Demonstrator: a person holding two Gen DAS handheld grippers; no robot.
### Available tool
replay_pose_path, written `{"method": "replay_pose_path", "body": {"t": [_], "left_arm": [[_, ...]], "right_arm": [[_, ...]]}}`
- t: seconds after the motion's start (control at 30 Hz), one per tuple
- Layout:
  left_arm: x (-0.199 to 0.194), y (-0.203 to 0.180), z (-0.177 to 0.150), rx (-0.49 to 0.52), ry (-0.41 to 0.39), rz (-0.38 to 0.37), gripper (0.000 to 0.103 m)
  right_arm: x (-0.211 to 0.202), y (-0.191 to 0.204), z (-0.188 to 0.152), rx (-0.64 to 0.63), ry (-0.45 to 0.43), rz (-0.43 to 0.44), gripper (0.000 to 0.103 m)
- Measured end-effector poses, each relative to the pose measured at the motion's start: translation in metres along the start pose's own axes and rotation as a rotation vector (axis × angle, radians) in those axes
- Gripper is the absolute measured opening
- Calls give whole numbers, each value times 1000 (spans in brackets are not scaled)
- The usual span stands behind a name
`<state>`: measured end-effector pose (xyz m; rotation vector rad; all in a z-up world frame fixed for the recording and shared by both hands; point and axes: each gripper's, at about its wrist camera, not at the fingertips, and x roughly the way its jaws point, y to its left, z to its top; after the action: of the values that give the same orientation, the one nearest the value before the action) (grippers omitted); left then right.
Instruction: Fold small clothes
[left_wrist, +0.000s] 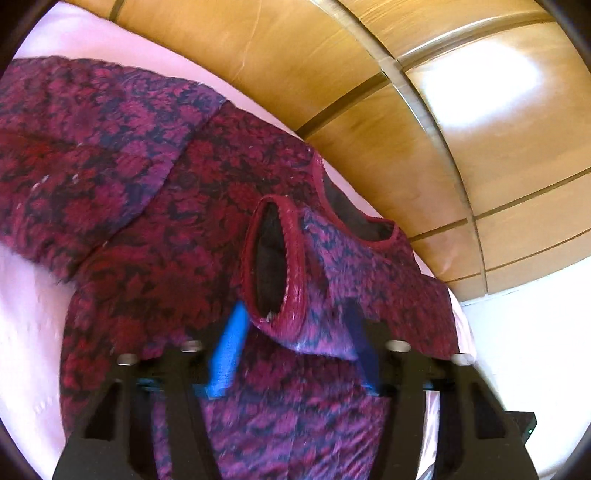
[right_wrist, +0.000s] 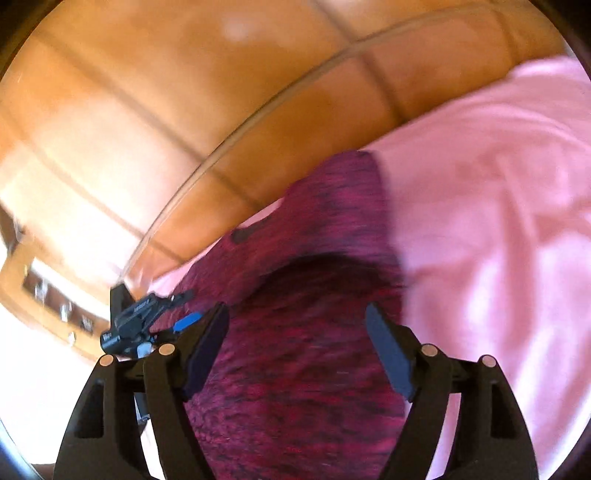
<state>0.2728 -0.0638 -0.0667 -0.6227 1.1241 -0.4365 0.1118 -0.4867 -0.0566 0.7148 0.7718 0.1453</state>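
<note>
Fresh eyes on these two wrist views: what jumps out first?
The magenta and dark patterned knit garment fills both views, spread on a pale pink sheet below a glossy wooden headboard. In the left wrist view, the left tool has a fold of the knit by the trimmed armhole between its blue fingers. The right tool stands open over the knit, holding nothing.

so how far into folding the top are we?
Partly. One side of the top already lies folded over. The left tongs pinch its armhole strap; the right tongs stand open above the cloth, empty. The rest is unfolded on the pink sheet.
</note>
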Motion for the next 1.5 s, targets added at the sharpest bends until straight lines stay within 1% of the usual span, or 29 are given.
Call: {"method": "replay_pose_path", "body": {"t": [0.03,0.07,0.1,0.13,0.17,0.23,0.3,0.37,0.43,0.47,0.5,0.57,0.67,0.73,0.77,0.8,0.87,0.9,1.0,1.07,1.13,1.17,1.23,1.33,1.37,1.43,1.47,1.5], "left_arm": [[1,-3,2,16,-8,21,22],[1,-4,5,24,-16,27,14],[-1,-5,7,25,-26,23,13],[-7,-7,8,34,-53,21,12],[-13,-8,7,43,-69,26,11],[-27,-10,7,62,-109,36,11],[-38,-7,6,76,-136,53,11],[-43,-2,8,88,-156,99,11],[-44,6,6,86,-159,143,11],[-43,10,6,89,-158,170,10],[-39,16,3,89,-150,189,10],[-28,31,-3,70,-120,212,10],[-24,35,-11,84,-136,211,10],[-28,30,-10,104,-149,207,10],[-31,28,-10,116,-158,203,10],[-35,25,-10,131,-169,201,10],[-37,22,-8,161,-184,203,10],[-38,20,-6,170,-186,205,10],[-36,18,-9,190,-185,223,10],[-33,19,-11,189,-183,230,10],[-27,22,-15,182,-172,246,10],[-25,25,-18,181,-172,250,11],[-22,26,-22,183,-186,246,11],[-20,27,-22,173,-192,252,13],[-20,27,-21,167,-193,252,13],[-22,24,-20,159,-195,260,17],[-27,23,-21,153,-200,257,22],[-34,25,-21,147,-208,252,31]], "right_arm": [[-2,-5,2,16,-16,-11,76],[-5,-11,7,36,-40,-16,74],[-10,-14,10,47,-53,-7,69],[-7,-16,14,54,-60,-2,66],[-2,-14,20,52,-65,-6,61],[14,-7,27,25,-54,-18,58],[32,-1,32,-13,-20,-39,54],[52,12,31,-75,9,-92,51],[79,20,26,-139,47,-199,46],[89,21,23,-169,65,-271,39],[94,21,21,-185,71,-312,36],[98,18,15,-192,32,-322,35],[97,22,9,-228,9,-339,36],[97,22,12,-222,27,-338,36],[95,26,16,-219,40,-340,39],[94,31,20,-220,40,-338,49],[85,50,31,-247,-11,-321,58],[88,56,36,-258,-24,-321,60],[110,70,54,-293,-22,-337,60],[134,73,66,-316,-3,-382,60],[156,70,71,-323,23,-419,60],[169,66,72,-335,42,-457,60],[191,53,67,-350,80,-495,61],[200,55,57,-413,34,-529,61],[202,56,56,-423,34,-540,62],[203,58,58,-425,45,-548,62],[202,59,60,-430,48,-553,63],[200,63,61,-438,49,-562,72]]}}
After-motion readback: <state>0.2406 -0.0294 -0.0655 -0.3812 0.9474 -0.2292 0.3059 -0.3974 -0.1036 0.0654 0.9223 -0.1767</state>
